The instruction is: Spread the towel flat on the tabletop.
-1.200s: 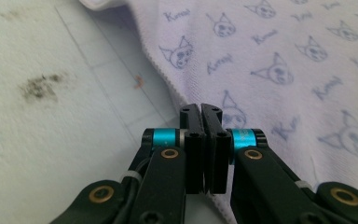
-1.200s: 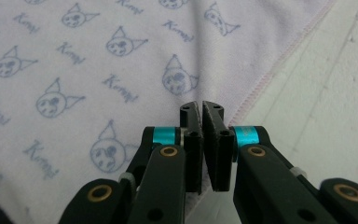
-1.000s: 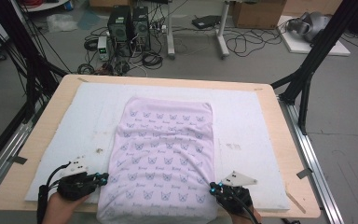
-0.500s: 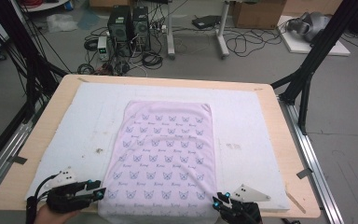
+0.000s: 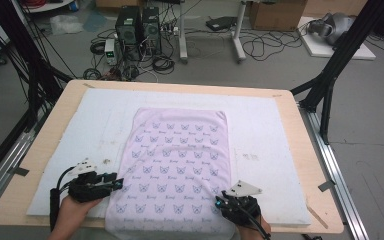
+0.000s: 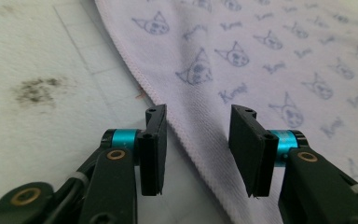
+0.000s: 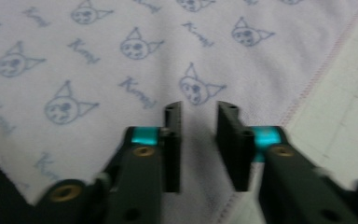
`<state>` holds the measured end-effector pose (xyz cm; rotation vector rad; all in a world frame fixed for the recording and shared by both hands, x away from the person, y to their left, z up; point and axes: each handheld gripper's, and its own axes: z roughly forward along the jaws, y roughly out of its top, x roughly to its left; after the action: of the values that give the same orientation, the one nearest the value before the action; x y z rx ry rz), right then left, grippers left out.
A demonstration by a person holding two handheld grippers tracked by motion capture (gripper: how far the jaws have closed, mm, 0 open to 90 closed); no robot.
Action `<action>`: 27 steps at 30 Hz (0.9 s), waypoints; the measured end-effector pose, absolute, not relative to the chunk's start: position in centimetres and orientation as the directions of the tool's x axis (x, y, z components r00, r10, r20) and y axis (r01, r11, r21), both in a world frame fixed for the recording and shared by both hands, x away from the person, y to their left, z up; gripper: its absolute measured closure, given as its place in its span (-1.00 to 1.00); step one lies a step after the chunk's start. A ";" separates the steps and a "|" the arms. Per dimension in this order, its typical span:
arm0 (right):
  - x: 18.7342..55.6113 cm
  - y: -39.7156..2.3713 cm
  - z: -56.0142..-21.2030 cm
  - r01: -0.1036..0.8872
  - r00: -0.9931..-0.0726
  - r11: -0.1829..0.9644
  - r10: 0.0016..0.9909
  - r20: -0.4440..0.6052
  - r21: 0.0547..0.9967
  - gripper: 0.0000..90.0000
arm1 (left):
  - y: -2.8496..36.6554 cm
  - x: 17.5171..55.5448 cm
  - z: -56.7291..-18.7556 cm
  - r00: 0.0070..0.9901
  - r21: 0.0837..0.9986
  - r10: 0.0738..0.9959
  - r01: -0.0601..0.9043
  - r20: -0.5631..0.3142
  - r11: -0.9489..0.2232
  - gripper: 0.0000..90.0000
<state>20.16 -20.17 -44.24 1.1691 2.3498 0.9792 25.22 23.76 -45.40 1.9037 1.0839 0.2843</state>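
Note:
A lilac towel (image 5: 180, 160) printed with small cat faces lies spread flat on the white mat (image 5: 80, 130). My left gripper (image 5: 120, 184) lies at the towel's left hem near the front. Its jaws have just been opening, and in the left gripper view they (image 6: 199, 112) stand open over the hem of the towel (image 6: 261, 56) without pressing it. My right gripper (image 5: 220, 201) rests on the towel's front right part. Its jaws (image 7: 200, 107) opened and then narrowed a little. A small gap shows between them above the towel (image 7: 98, 56), with no cloth pinched.
The mat covers most of a wooden table (image 5: 302, 135), and a dark stain (image 6: 37, 88) marks it left of the towel. Black frame legs stand at both sides. Computers and cables lie on the floor beyond the far edge.
Both hands slid toward the near table edge and then came forward again to the towel's front sides. The towel lies much as before.

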 end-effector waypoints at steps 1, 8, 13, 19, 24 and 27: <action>20.1 -20.2 -44.2 0.561 -0.611 0.432 0.792 0.000 0.706 0.88 | 23.6 25.1 -45.4 0.581 0.794 0.790 0.566 -0.195 -0.221 0.49; 19.3 -21.0 -44.0 0.565 -0.634 0.442 0.773 0.024 0.696 0.97 | 24.3 24.2 -45.0 0.595 0.774 0.781 0.580 -0.190 -0.254 0.93; 18.2 -21.3 -43.8 0.568 -0.651 0.455 0.758 0.037 0.686 0.95 | 25.0 23.4 -45.0 0.612 0.765 0.756 0.596 -0.233 -0.246 0.76; 18.8 -22.1 -43.3 0.558 -0.622 0.369 0.779 0.079 0.743 0.57 | 25.8 24.9 -44.4 0.579 0.797 0.773 0.581 -0.260 -0.166 0.27; 20.7 -22.3 -43.2 0.543 -0.614 0.364 0.787 0.063 0.757 0.44 | 26.3 27.9 -43.5 0.568 0.828 0.778 0.549 -0.270 -0.114 0.22; 21.8 -22.3 -43.1 0.539 -0.610 0.371 0.791 0.048 0.756 0.39 | 26.2 30.0 -42.9 0.551 0.828 0.783 0.554 -0.287 -0.087 0.21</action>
<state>21.77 -22.27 -43.10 1.1681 2.3133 1.0923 30.00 26.23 -42.92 1.7642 1.1128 0.2800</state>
